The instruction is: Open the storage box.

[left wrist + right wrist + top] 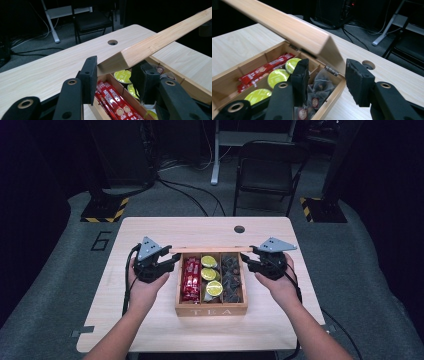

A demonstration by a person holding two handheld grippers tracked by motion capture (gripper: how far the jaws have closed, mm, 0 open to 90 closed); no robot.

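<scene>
A wooden tea box (211, 310) stands mid-table with its hinged lid (210, 249) lifted, seen edge-on as a thin strip across the box's back. My left gripper (172, 261) is shut on the lid's left end; in the left gripper view its pads (91, 72) clamp the lid's corner (117, 62). My right gripper (248, 260) holds the lid's right end, whose corner (332, 57) sits between the jaws of the right gripper (327, 72). Inside lie red sachets (191, 280), yellow-green capsules (210, 275) and dark tea bags (230, 277).
The light wooden table (150, 320) has a round cable hole (239, 229) behind the box. A black folding chair (267, 165) and cables stand on the grey floor beyond the far edge. Both forearms reach in from the near edge.
</scene>
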